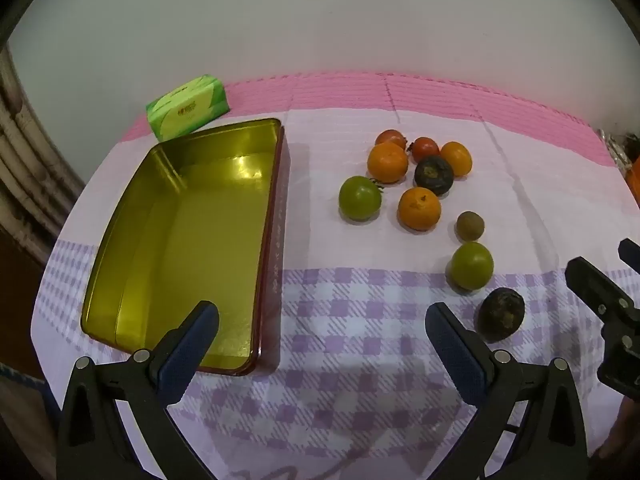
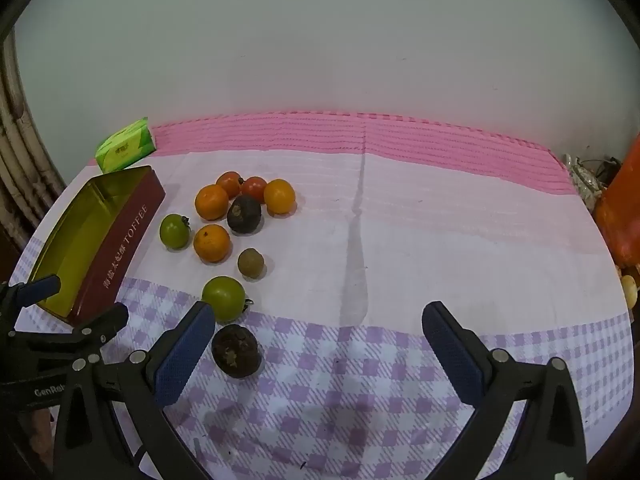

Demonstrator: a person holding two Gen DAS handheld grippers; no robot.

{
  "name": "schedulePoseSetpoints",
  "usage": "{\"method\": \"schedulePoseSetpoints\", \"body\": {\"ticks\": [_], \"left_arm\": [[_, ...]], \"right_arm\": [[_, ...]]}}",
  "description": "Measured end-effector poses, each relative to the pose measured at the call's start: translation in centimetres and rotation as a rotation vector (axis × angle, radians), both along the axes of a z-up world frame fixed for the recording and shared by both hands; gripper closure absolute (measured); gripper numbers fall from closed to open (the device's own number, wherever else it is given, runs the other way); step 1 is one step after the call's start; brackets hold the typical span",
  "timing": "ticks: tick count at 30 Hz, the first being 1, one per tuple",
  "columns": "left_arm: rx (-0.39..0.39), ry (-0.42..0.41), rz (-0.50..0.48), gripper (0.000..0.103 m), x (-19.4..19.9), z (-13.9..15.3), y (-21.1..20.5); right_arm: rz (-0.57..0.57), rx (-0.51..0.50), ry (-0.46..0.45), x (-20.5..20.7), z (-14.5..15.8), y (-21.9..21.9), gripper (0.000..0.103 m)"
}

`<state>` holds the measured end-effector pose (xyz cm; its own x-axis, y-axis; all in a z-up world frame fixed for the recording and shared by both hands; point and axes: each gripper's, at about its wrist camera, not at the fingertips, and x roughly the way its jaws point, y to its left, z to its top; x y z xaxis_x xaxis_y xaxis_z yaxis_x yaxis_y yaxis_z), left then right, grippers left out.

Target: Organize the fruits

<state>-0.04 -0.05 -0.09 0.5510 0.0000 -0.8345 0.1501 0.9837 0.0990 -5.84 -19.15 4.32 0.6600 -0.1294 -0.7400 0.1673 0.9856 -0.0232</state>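
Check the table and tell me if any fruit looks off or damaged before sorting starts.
Two stand out: the dark fruit nearest the grippers and another dark fruit in the cluster look blackish and dull, perhaps overripe. The tin is empty; nothing is spilled.

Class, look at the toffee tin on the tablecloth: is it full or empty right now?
Empty. The toffee tin shows only its bare gold floor, lid off; all the fruit, like the nearest green tomato, lies outside on the cloth.
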Motion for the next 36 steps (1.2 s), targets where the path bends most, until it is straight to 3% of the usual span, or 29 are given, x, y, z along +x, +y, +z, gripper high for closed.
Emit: {"method": "schedulePoseSetpoints", "body": {"ticks": [6,23,36], "left_arm": [[-0.043,0.013,0.008,0.001,-0.3,-0.6,0.8],[-0.03,0.059,-0.032,0.002,0.3,-0.8,0.2],[-0.008,0.008,0.005,0.002,0.4,-0.4,1.1]], "right_arm": [[0.018,-0.002,-0.001,-0.1,0.0,0.6,0.0],[0.059,-0.009,0.01,-0.1,0.2,1.9,0.0],[0.058,-0.003,0.018,0.1,0.0,2.2,0.0]]}}
